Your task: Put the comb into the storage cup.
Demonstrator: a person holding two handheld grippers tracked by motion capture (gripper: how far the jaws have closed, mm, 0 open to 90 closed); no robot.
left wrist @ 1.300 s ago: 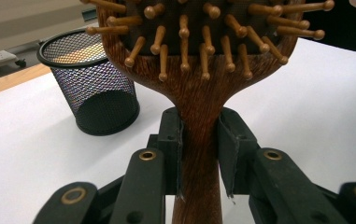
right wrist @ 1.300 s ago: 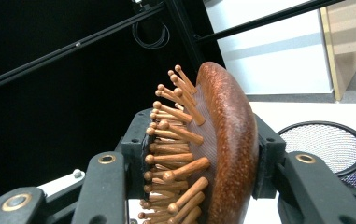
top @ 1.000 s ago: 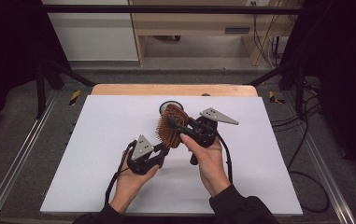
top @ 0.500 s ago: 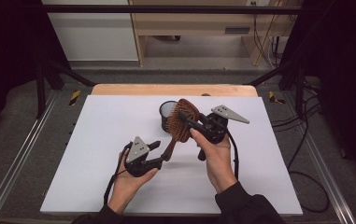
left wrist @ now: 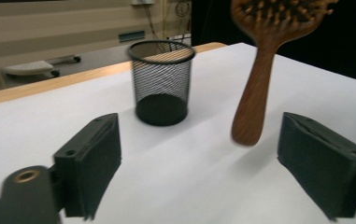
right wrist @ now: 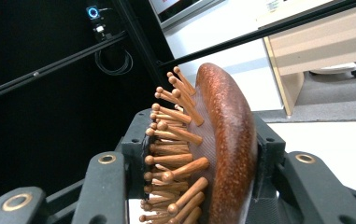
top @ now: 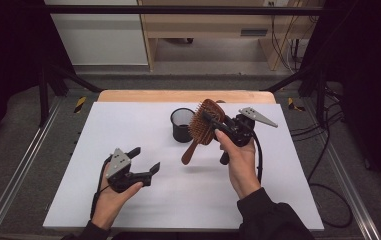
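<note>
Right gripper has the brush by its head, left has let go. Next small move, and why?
Probably swing the right gripper left so the hairbrush handle hangs over the mesh cup, then lower it. The brush is clamped at its head, handle pointing down beside the cup, not above it. The left gripper, its jaws just opened and empty, sits apart from both.

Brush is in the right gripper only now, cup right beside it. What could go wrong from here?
1. The right gripper clamps the hairbrush across its bristles and curved back, so the head could slip or twist.
2. The long handle hangs free close to the light mesh cup; a swing might tip it.
3. The left gripper has just been opening, nothing between its jaws: no backup.
</note>
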